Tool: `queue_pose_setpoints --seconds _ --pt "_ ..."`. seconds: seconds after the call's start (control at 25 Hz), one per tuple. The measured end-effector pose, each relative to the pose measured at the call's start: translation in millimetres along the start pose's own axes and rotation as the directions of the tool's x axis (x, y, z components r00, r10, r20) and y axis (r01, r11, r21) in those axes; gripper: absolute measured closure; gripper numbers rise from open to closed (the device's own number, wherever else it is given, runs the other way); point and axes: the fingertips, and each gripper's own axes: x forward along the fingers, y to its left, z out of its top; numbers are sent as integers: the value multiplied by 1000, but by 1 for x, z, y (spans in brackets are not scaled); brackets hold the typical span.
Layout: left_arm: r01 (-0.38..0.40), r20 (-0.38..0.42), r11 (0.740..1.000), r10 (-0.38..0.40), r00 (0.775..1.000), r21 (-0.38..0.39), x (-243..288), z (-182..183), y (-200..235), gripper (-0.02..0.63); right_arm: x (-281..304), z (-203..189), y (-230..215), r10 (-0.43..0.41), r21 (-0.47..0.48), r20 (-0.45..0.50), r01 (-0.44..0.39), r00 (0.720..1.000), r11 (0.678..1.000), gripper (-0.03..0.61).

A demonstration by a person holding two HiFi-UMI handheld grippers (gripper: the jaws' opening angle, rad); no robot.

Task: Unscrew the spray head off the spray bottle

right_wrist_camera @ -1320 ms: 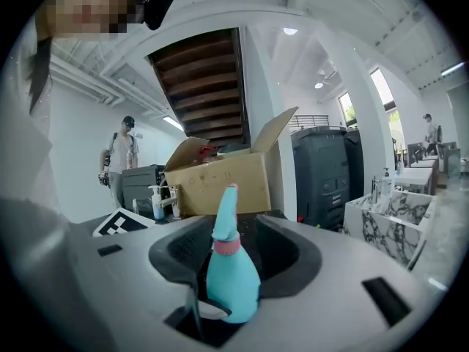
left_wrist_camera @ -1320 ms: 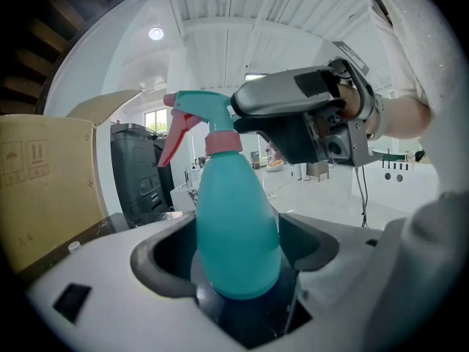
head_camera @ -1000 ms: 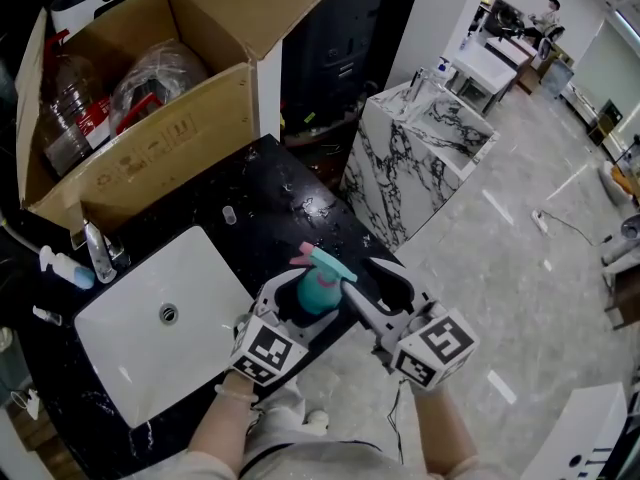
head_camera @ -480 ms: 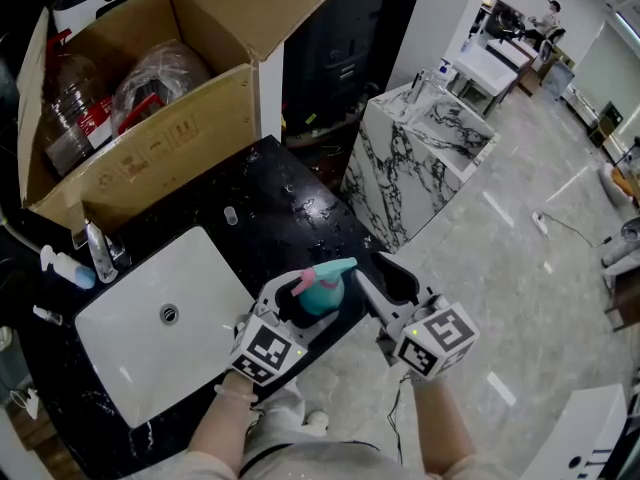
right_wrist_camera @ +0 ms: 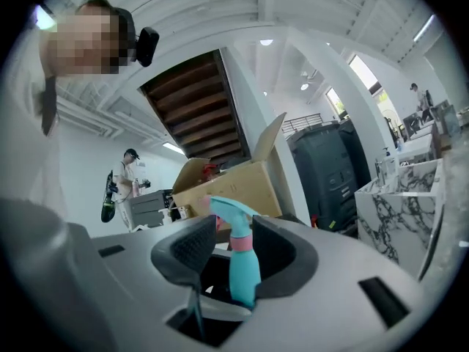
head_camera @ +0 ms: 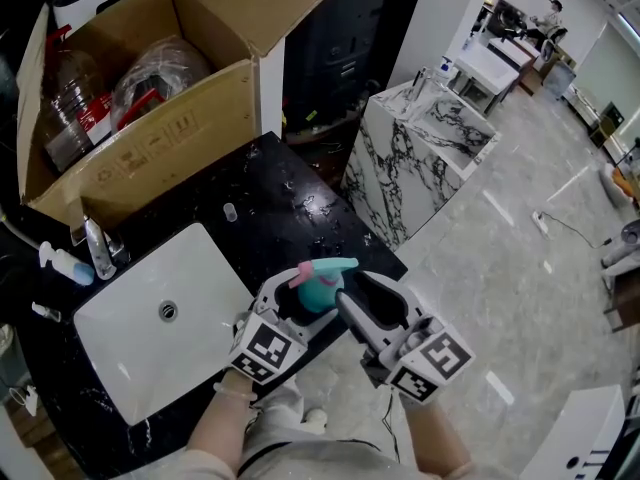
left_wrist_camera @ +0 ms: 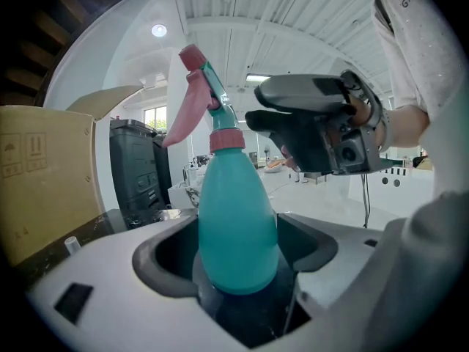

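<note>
A teal spray bottle [head_camera: 318, 294] with a teal and pink spray head [head_camera: 331, 267] hangs upright over the counter's front edge. My left gripper [head_camera: 300, 308] is shut on its round body [left_wrist_camera: 238, 226], one jaw on each side. My right gripper [head_camera: 360, 290] comes in level from the right at the top of the bottle. Its jaws have just been closing. The spray head [right_wrist_camera: 231, 215] and pink collar now stand between them, with a dark gap on each side, so I read my right gripper [right_wrist_camera: 234, 255] as open. From the left gripper view the right gripper [left_wrist_camera: 293, 123] shows just right of the spray head [left_wrist_camera: 209, 94].
A black counter [head_camera: 290, 208] holds a white sink [head_camera: 130, 348] with a faucet [head_camera: 96, 250] and a small bottle [head_camera: 66, 265] at its left. An open cardboard box [head_camera: 150, 138] of bottles stands behind. A marbled pedestal [head_camera: 420, 138] rises at the right above the grey floor.
The right gripper drew back to the right off the spray head, then came in again around it. The nozzle swung slightly. The left gripper and bottle stayed put.
</note>
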Motion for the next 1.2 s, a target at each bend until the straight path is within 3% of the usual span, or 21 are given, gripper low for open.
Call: queue_pose_setpoints --seconds 0.28,0.48,0.56,0.64,0.76,1.2 --pt "-7 -8 1000 8 1000 7 1 -2 -1 275 20 -11 10 -11 -51 -42 9 999 999 350" --pt "-10 -14 1000 10 1000 13 1 -1 -1 275 28 -6 21 95 -23 -49 -96 994 995 251" --pt "-11 -15 1000 11 1000 13 1 -1 0 275 31 -7 24 92 -57 -64 -96 994 994 229" --pt "-11 -15 1000 11 1000 13 1 -1 -1 275 32 -9 22 61 -107 -82 -69 995 992 234" --pt "-9 -13 1000 9 1000 14 1 -1 -1 275 28 -12 17 32 -154 -110 -49 993 987 292" --pt "-6 -14 1000 6 1000 15 0 -2 -1 275 -5 -9 -23 -69 -159 -129 48 989 986 344"
